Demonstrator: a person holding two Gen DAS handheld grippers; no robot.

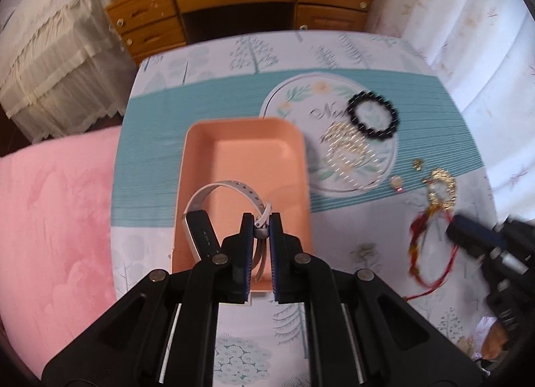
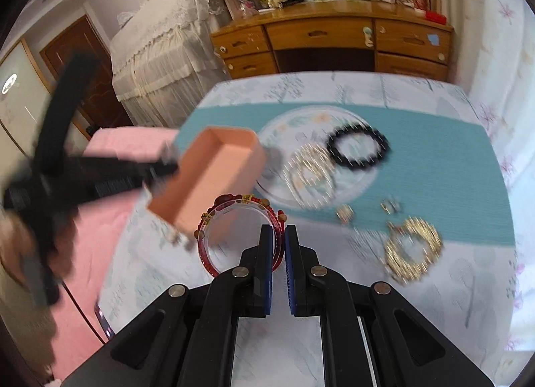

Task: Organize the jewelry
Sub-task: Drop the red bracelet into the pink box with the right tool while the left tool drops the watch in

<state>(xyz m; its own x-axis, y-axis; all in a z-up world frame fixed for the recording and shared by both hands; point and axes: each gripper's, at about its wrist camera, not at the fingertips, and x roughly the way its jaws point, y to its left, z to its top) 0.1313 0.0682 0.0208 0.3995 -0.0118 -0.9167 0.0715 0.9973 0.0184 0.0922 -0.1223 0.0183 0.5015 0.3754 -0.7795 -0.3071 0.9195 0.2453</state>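
My left gripper (image 1: 260,220) is shut on the strap of a white-banded watch (image 1: 214,200) and holds it over the near end of a peach tray (image 1: 244,133). My right gripper (image 2: 278,230) is shut on a red beaded bracelet (image 2: 234,210), lifted just right of the tray (image 2: 214,169). On the round floral mat lie a black bead bracelet (image 1: 372,114) and a gold chain (image 1: 351,149). The same black bracelet (image 2: 357,146) and gold chain (image 2: 311,166) show in the right wrist view.
A gold bracelet (image 2: 413,250) and small gold pieces (image 2: 344,212) lie on the tablecloth at right. A wooden dresser (image 1: 240,2) stands beyond the table. Pink bedding (image 1: 53,220) lies left of the table. The left gripper (image 2: 67,173) appears blurred in the right wrist view.
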